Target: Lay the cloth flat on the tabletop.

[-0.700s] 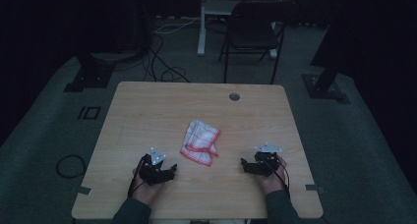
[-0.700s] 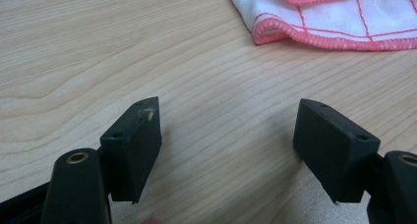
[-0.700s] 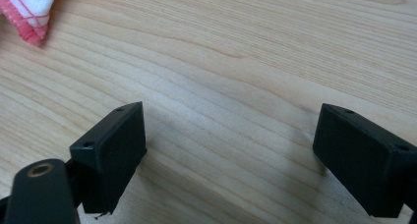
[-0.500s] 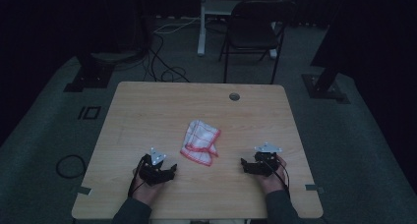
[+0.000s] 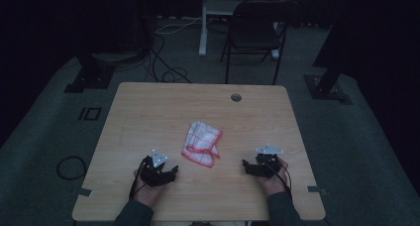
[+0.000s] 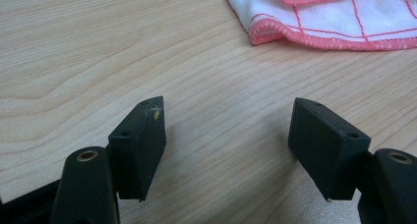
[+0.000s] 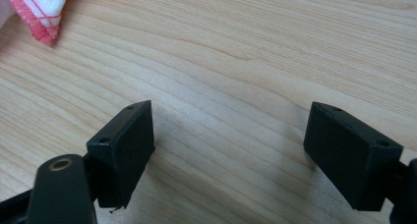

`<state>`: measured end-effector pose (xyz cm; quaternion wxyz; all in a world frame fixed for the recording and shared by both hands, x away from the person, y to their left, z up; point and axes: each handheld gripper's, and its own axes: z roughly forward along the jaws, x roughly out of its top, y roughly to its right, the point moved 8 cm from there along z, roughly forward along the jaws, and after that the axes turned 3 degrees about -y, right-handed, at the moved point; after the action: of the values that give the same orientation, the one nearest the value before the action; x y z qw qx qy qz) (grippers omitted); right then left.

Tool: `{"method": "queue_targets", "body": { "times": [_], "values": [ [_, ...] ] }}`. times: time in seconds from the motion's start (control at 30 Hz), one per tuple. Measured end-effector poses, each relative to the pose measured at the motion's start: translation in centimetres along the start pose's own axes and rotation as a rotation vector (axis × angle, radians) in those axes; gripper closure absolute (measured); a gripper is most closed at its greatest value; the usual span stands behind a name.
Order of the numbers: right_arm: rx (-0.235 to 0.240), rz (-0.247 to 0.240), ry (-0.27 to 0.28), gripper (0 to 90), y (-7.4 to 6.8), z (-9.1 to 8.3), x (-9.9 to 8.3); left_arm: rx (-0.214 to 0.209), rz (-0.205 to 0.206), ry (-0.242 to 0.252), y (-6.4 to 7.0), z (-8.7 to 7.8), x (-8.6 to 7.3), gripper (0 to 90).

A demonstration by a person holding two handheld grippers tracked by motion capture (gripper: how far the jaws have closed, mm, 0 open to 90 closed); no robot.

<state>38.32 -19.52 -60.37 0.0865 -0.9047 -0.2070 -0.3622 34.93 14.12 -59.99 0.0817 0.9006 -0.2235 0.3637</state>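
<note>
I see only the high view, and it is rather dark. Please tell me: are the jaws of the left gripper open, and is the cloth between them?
Observer: The left gripper is open, jaws wide apart, with bare table between them. The cloth lies ahead, apart from both jaws.
Operator: And the right gripper?
Observer: The right gripper is open too, over bare wood. A corner of the cloth shows at the upper left of its view, not touched.
Operator: What is the edge of the cloth like?
Observer: It is white with thin red grid lines and a pink stitched hem, folded over itself near the left gripper.
</note>
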Motion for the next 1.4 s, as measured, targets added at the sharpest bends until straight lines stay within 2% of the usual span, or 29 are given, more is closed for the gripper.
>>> {"method": "queue_targets", "body": {
  "times": [0.23, 0.4, 0.6, 0.67, 0.77, 0.97, 1.4],
  "values": [
    [0.002, -0.004, -0.009, 19.8, 0.0, -0.1, -0.1, -0.009, 0.010, -0.002, 0.0, 0.0, 0.0, 30.6],
    [-0.002, 0.003, -0.014, 27.8, 0.1, -0.4, -0.1, -0.016, 0.015, -0.005, 0.0, -0.1, 0.0, 32.1],
    [-0.004, 0.002, -0.024, 41.0, 0.1, -0.6, 0.0, -0.028, 0.028, -0.009, 0.3, -0.2, 0.0, 38.3],
    [0.000, 0.005, -0.022, 44.0, 0.0, -0.6, 0.1, -0.029, 0.032, -0.012, 0.3, -0.2, 0.1, 40.3],
    [0.037, 0.006, -0.015, 50.5, -0.5, -0.8, 0.2, -0.023, 0.026, -0.011, 0.4, -0.3, 0.1, 44.2],
    [0.072, -0.003, 0.033, 55.5, -1.4, -1.7, 1.0, -0.039, 0.025, -0.017, 0.8, -0.5, 0.3, 48.6],
    [0.099, -0.051, 0.060, 64.9, -3.1, -2.1, 2.4, -0.073, 0.050, 0.019, 1.9, -1.2, 1.6, 51.4]
  ]
}}
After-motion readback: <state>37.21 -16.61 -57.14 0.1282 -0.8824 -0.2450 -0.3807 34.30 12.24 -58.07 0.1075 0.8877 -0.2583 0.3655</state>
